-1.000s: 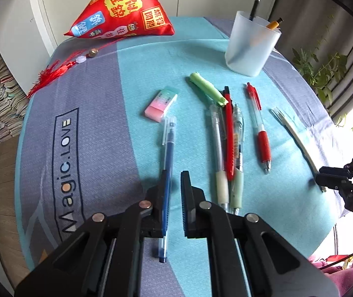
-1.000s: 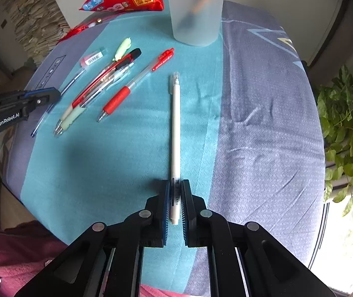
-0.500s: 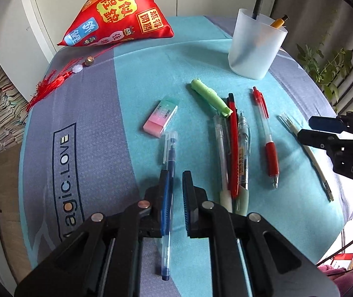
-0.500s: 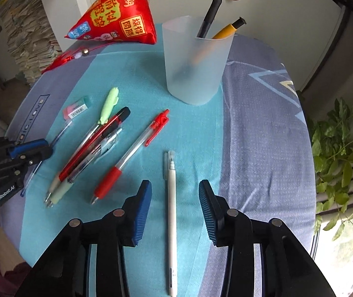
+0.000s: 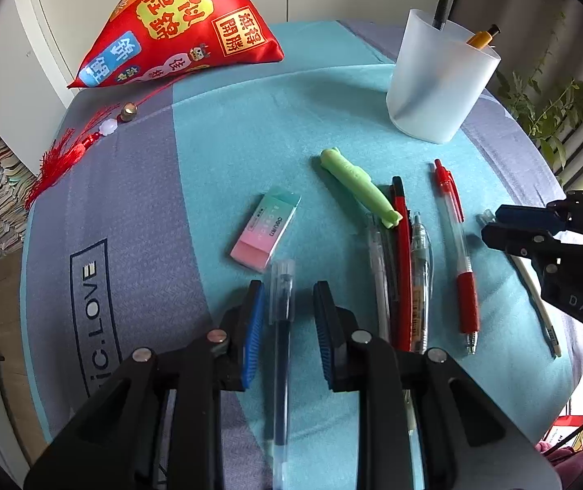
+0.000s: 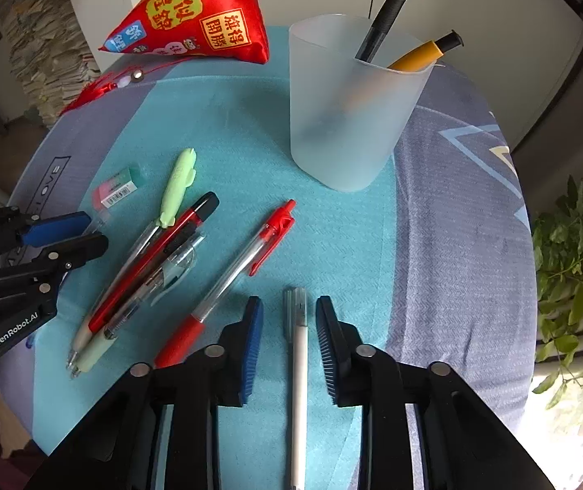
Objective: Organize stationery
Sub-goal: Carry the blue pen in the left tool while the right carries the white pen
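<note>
1. The left gripper [image 5: 287, 306] is spread wide and grasps nothing; the blue pen [image 5: 281, 351] lies flat on the tablecloth [image 5: 230, 130] between its fingers, closer to the left finger, with a gap on either side.
2. Ahead of the left gripper and slightly to its left lies the pink-and-green eraser [image 5: 266, 230], just past the pen's clear cap.
3. To the right of the left gripper a bundle of pens [image 5: 401, 269] lies side by side, a green capped pen [image 5: 358, 185] at its far end and a red-grip pen [image 5: 456, 253] further right.
4. The right gripper [image 6: 287, 318] is likewise released; the white pen [image 6: 299, 371] lies between its fingers, pointing forward, touching neither.
5. Well ahead of the right gripper stands the translucent cup [image 6: 348, 122], holding a black pen [image 6: 385, 16] and a yellow pen [image 6: 426, 51].
6. A red pouch [image 6: 197, 12] sits beyond, to the left of the cup.
</note>
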### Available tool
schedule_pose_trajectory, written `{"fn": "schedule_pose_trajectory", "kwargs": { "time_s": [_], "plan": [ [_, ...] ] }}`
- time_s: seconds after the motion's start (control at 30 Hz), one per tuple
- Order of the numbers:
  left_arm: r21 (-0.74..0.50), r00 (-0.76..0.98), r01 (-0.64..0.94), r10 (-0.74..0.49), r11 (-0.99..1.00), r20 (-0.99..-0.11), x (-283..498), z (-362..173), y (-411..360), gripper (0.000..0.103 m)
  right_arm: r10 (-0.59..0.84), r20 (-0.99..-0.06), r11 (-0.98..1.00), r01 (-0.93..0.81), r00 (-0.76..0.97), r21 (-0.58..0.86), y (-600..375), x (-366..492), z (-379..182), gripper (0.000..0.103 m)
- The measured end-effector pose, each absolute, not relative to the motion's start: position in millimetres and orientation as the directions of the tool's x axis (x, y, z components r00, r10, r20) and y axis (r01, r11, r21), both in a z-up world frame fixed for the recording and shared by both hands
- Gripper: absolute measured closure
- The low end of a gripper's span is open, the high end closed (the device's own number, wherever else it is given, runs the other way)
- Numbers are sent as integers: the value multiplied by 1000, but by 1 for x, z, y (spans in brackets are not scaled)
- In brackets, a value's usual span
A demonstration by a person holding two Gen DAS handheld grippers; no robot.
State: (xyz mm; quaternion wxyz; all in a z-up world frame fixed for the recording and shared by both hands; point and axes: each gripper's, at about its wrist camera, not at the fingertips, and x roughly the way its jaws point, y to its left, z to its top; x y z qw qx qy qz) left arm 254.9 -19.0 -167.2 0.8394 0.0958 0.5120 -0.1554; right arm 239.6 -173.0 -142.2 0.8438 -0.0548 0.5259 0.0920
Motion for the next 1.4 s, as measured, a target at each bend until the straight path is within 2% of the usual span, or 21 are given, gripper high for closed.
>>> {"fn": "schedule_pose_trajectory", "kwargs": {
  "time_s": [0.07,0.13,0.3,0.7,1.4],
  "plan": [
    [6,426,367,-162,930,-890,255,-167,-20,82,96,-905,977,-212,414,7,-173,243,-146,92],
    [-3,423,373,-173,928,-890,254,-166,-21,92,100,-904,977,-211,416,11,-173,244,-147,92],
    [-16,447,375,-196,927,-873,248,-153,-18,93,136,-889,978,-202,438,50,-178,238,-135,92],
    [-19,563,381,-248,924,-788,216,-100,-13,93,178,-786,981,-174,592,91,-197,188,-74,93],
    [48,706,406,-280,912,-651,192,-27,-34,93,248,-616,969,-202,747,145,-199,153,-6,95]
  ]
}}
